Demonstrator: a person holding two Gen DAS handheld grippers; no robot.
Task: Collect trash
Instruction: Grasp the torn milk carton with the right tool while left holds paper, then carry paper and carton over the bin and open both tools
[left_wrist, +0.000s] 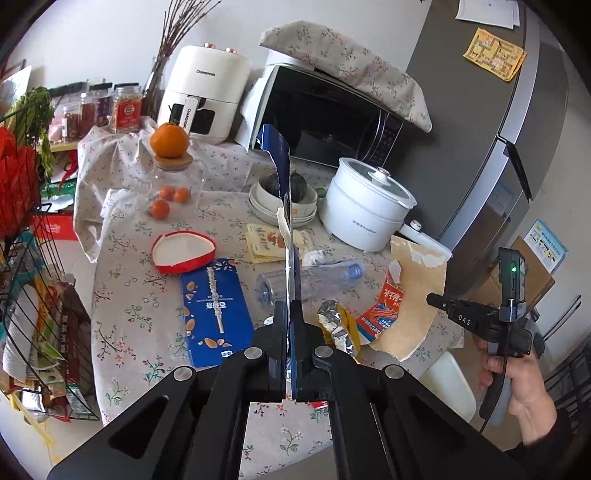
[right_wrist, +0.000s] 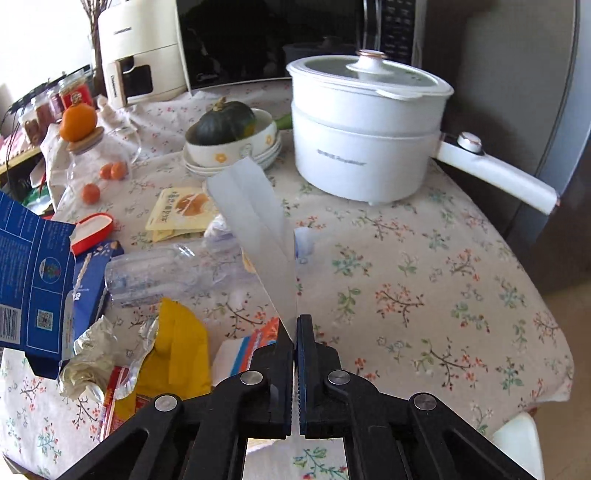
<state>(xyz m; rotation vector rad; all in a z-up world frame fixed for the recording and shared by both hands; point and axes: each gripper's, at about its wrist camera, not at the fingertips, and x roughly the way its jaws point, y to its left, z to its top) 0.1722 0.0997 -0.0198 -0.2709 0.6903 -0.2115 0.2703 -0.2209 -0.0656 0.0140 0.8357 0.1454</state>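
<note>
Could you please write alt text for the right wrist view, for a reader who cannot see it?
The right tool is shut on a pale translucent folded plastic strip, holding it up over a floral-clothed table. Left of it lie a crushed clear plastic bottle, a yellow foil wrapper and a torn blue cardboard box; a white lidded electric pot stands behind.

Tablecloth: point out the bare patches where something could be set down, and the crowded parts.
Widest bare patch of tablecloth: in front of the white electric pot, out to the table's right edge. A smaller one lies between the red-rimmed lid and the table's left edge. Crowded: the middle, around the clear plastic bottle, blue box, yellow wrapper and torn cardboard.
</note>
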